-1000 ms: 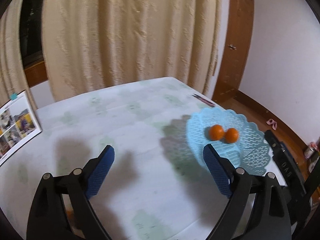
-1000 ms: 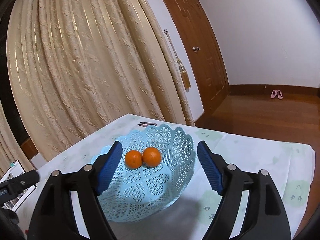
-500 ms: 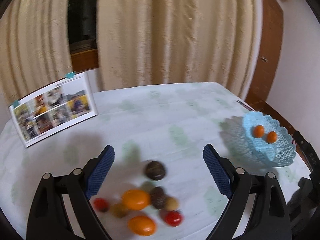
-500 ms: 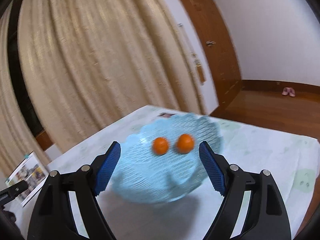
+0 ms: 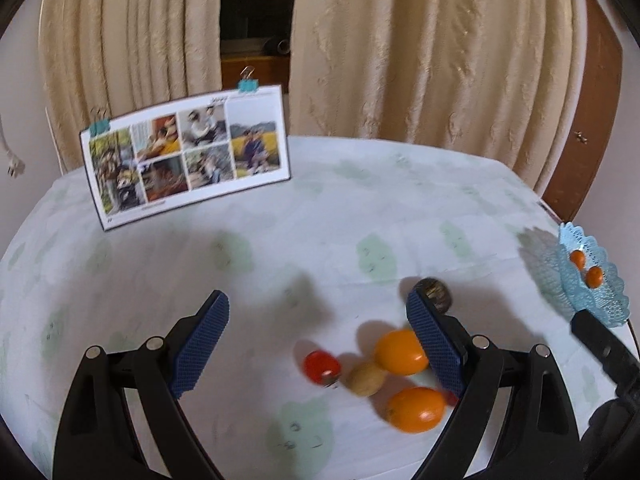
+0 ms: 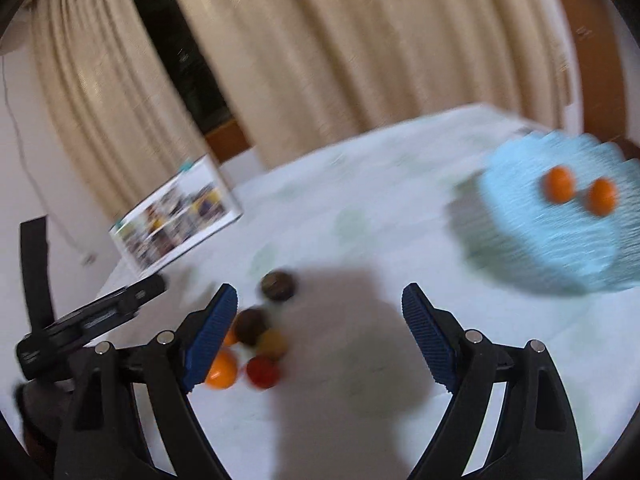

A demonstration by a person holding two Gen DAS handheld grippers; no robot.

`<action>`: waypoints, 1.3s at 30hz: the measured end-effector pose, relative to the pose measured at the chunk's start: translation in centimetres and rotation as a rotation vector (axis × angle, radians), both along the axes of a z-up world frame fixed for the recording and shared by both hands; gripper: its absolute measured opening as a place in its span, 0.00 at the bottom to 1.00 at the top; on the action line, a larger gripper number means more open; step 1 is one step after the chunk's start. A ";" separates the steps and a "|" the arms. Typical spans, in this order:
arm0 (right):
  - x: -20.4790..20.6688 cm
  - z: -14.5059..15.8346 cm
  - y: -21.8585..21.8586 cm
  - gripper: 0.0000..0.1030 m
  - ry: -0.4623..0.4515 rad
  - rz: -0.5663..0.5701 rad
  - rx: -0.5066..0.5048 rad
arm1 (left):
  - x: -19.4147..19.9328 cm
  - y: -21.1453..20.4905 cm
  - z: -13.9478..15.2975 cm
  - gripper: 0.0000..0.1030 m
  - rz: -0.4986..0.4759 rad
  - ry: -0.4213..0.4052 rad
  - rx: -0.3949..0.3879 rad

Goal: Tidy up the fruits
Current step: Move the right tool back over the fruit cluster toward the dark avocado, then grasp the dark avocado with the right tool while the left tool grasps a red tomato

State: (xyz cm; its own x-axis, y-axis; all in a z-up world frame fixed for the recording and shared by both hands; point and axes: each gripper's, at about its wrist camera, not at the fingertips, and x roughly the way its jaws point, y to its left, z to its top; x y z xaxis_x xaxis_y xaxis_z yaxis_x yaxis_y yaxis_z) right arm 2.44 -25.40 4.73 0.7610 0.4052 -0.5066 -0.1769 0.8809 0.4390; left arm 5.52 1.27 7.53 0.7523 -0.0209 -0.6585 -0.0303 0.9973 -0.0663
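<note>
A cluster of loose fruits lies on the white tablecloth: two oranges (image 5: pixel 402 352) (image 5: pixel 416 409), a red tomato (image 5: pixel 321 367), a tan round fruit (image 5: pixel 366 378) and a dark brown fruit (image 5: pixel 435 298). The cluster also shows blurred in the right wrist view (image 6: pixel 260 344). A light blue lattice basket (image 6: pixel 560 240) holds two small oranges (image 6: pixel 559 184) (image 6: pixel 602 197); it sits at the far right in the left wrist view (image 5: pixel 600 296). My left gripper (image 5: pixel 318 340) is open and empty above the table, left of the cluster. My right gripper (image 6: pixel 320 336) is open and empty, between cluster and basket.
A standing photo calendar (image 5: pixel 184 160) with clips is at the table's back left, also in the right wrist view (image 6: pixel 176 216). Beige curtains (image 5: pixel 420 48) hang behind the table. A brown door (image 5: pixel 588 120) is at the right. The left gripper's body (image 6: pixel 92 316) shows at left.
Both grippers have swung left, away from the basket. The fruit cluster has come into both views and the basket has shifted to the right. Both stayed open.
</note>
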 end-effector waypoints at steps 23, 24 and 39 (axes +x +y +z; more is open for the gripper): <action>4.5 -3.5 8.1 0.26 0.135 0.239 -0.082 | 0.4 3.6 -3.1 0.87 0.049 0.082 -0.057; 4.3 -3.4 8.0 0.24 0.122 0.231 -0.087 | 0.5 3.6 -3.2 0.87 0.045 0.090 -0.063; 4.3 -3.1 3.7 0.18 0.126 0.135 0.012 | -0.1 1.1 -5.9 0.44 -0.084 0.177 -0.050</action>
State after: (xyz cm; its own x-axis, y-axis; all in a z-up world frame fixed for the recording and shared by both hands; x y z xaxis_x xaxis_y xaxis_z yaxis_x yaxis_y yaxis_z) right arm 6.70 -21.72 1.58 0.6303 0.5062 -0.5887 -0.2361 0.8473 0.4758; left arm 5.47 2.41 1.64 0.6188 -0.1147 -0.7771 0.0375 0.9925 -0.1166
